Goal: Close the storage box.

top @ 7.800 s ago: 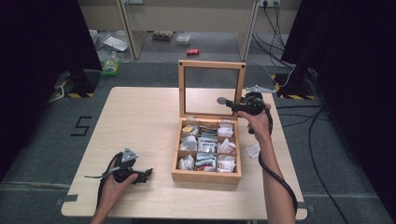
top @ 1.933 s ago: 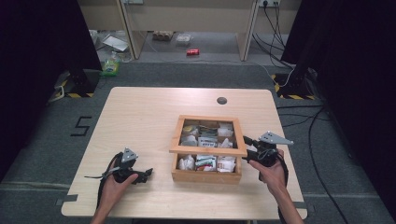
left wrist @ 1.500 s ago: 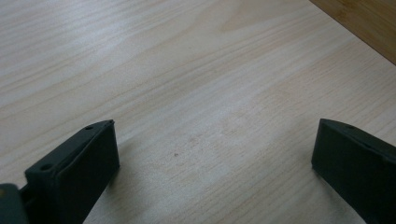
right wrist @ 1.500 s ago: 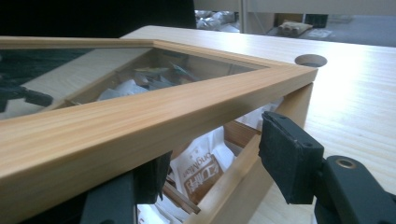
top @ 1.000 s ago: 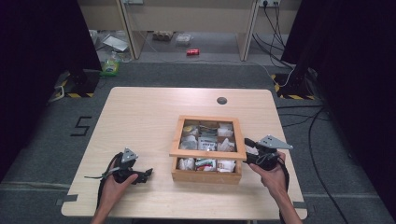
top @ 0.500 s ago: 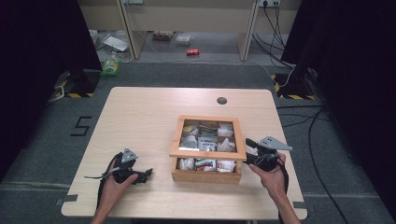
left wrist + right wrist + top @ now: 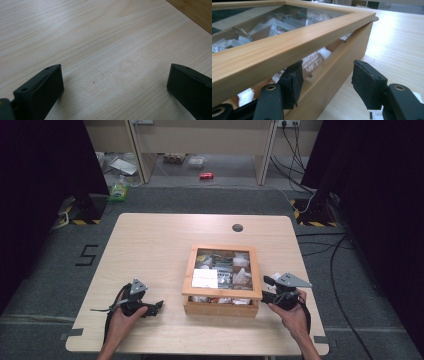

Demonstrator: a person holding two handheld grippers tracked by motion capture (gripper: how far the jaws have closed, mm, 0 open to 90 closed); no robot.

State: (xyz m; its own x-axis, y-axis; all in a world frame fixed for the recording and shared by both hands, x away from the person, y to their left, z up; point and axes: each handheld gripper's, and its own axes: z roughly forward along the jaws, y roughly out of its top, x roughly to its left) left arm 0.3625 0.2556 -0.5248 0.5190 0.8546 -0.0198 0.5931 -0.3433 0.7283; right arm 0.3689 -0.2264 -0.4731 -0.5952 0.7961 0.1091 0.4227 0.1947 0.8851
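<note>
A wooden box [image 7: 220,308] with a glass-paned lid [image 7: 222,294] stands at the table's centre right, holding several white packets [image 7: 205,278]. The lid hangs slightly ajar over the box. My right gripper [image 7: 266,289] is at the box's right front corner and stands open. In the right gripper view my right gripper [image 7: 328,72] straddles the box's side wall [image 7: 344,47]: one jaw is in the gap under the lid [image 7: 287,40], the other outside, clear of the wood. My left gripper [image 7: 156,306] rests open on the table at front left, and my left gripper [image 7: 115,72] has only bare tabletop [image 7: 100,37] between its jaws.
A dark round grommet [image 7: 237,227] sits behind the box near the table's far edge. A small white packet [image 7: 419,97] lies on the table beside the right gripper. The box's corner [image 7: 197,12] shows ahead of the left gripper. Cables and clutter lie on the floor beyond the table.
The lid, upright with the right gripper at its top in the oldest frame, has come down to nearly shut. Over the last second nothing has visibly moved.
</note>
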